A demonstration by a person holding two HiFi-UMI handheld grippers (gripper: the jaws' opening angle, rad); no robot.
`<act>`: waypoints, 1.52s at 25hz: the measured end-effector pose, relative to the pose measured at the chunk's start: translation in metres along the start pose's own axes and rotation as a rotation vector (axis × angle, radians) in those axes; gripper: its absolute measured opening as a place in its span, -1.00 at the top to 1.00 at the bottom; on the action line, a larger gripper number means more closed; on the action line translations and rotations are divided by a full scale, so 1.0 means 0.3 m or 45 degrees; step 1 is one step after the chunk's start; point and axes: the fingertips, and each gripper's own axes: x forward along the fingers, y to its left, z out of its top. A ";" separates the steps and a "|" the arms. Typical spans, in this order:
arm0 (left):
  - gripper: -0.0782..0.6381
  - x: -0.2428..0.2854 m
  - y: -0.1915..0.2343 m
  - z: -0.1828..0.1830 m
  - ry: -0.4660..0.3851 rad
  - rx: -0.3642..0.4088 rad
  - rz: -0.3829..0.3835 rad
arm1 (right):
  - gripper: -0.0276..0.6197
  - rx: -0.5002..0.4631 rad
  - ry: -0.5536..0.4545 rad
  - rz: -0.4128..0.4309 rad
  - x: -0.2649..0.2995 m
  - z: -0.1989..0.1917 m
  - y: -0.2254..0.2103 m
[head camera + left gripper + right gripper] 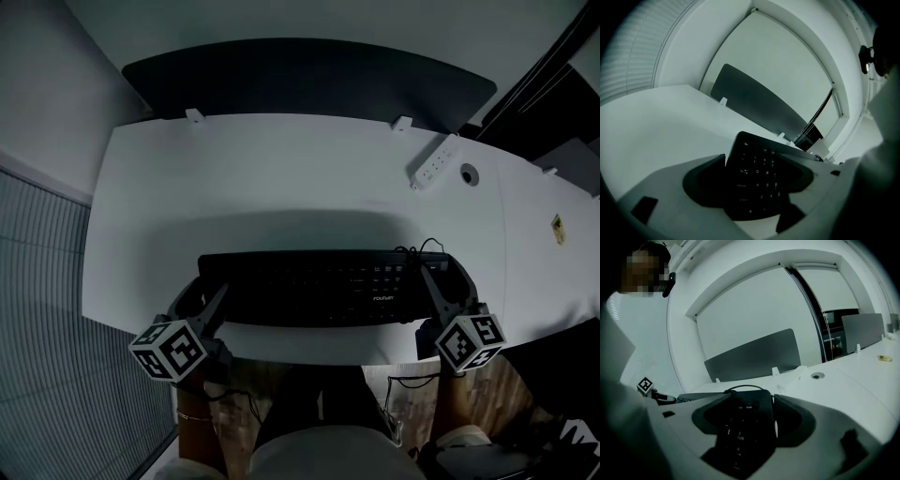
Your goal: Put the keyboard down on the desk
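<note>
Left claw (212, 294), right claw (441, 283) around keyboard (328, 286)

A black full-size keyboard (328, 286) lies level, keys up, its length parallel to the table's (281, 169) near edge and close to it, about mid-width. Its thin black cable (417, 249) loops off the right rear corner. The left gripper (211, 292) and right gripper (439, 281) clamp its short ends.

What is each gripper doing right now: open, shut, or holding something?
Left gripper: jaws shut on the left end of the flat black keyboard.
Right gripper: jaws shut on the keyboard's right end.
</note>
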 end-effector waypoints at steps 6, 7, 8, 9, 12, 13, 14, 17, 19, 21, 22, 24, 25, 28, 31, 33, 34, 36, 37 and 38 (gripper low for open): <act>-0.15 -0.028 -0.009 0.025 0.001 -0.003 0.041 | 0.13 0.032 0.015 0.023 0.005 0.009 0.009; -0.15 -0.039 -0.015 0.033 0.002 -0.004 0.054 | 0.13 0.036 0.022 0.031 0.006 0.014 0.012; -0.15 -0.053 -0.022 0.040 0.001 -0.003 0.070 | 0.13 0.043 0.031 0.042 0.007 0.018 0.015; -0.15 -0.066 -0.029 0.046 -0.001 -0.001 0.087 | 0.13 0.052 0.037 0.055 0.009 0.020 0.017; -0.15 -0.092 -0.047 0.053 -0.009 0.001 0.122 | 0.13 0.079 0.051 0.083 0.013 0.014 0.012; -0.15 -0.099 -0.053 0.058 -0.008 0.000 0.131 | 0.13 0.088 0.057 0.088 0.012 0.014 0.011; -0.15 -0.107 -0.059 0.064 -0.006 0.000 0.141 | 0.13 0.097 0.065 0.093 0.009 0.015 0.012; -0.15 -0.123 -0.072 0.078 0.000 0.005 0.167 | 0.13 0.117 0.083 0.112 0.010 0.017 0.015; -0.15 -0.108 -0.061 0.077 0.003 0.008 0.174 | 0.13 0.120 0.087 0.115 0.030 0.007 0.010; -0.15 -0.073 -0.035 0.078 0.010 0.009 0.174 | 0.13 0.116 0.091 0.108 0.066 -0.004 0.003; -0.15 -0.054 -0.021 0.082 0.015 0.007 0.173 | 0.13 0.114 0.094 0.103 0.085 -0.007 0.001; -0.15 -0.032 -0.005 0.088 0.029 -0.001 0.173 | 0.13 0.114 0.106 0.098 0.110 -0.007 -0.001; -0.15 -0.032 -0.008 0.088 0.037 -0.004 0.176 | 0.13 0.117 0.113 0.096 0.107 -0.007 -0.003; -0.15 -0.073 -0.047 0.082 -0.007 0.032 0.202 | 0.13 0.132 0.069 0.130 0.083 -0.018 -0.013; -0.15 -0.149 -0.099 0.112 -0.190 0.185 0.247 | 0.13 0.153 -0.112 0.259 0.108 -0.039 -0.008; -0.15 -0.184 -0.137 0.074 -0.243 0.245 0.257 | 0.13 0.158 -0.172 0.292 0.069 -0.068 -0.024; -0.15 -0.192 -0.147 0.055 -0.250 0.257 0.258 | 0.13 0.160 -0.180 0.295 0.053 -0.080 -0.032; -0.15 -0.199 -0.155 0.045 -0.253 0.264 0.265 | 0.13 0.167 -0.174 0.296 0.048 -0.090 -0.037; -0.15 -0.200 -0.155 0.049 -0.252 0.264 0.271 | 0.13 0.172 -0.165 0.297 0.054 -0.090 -0.036; -0.15 -0.199 -0.154 0.053 -0.250 0.266 0.279 | 0.13 0.176 -0.156 0.299 0.061 -0.089 -0.036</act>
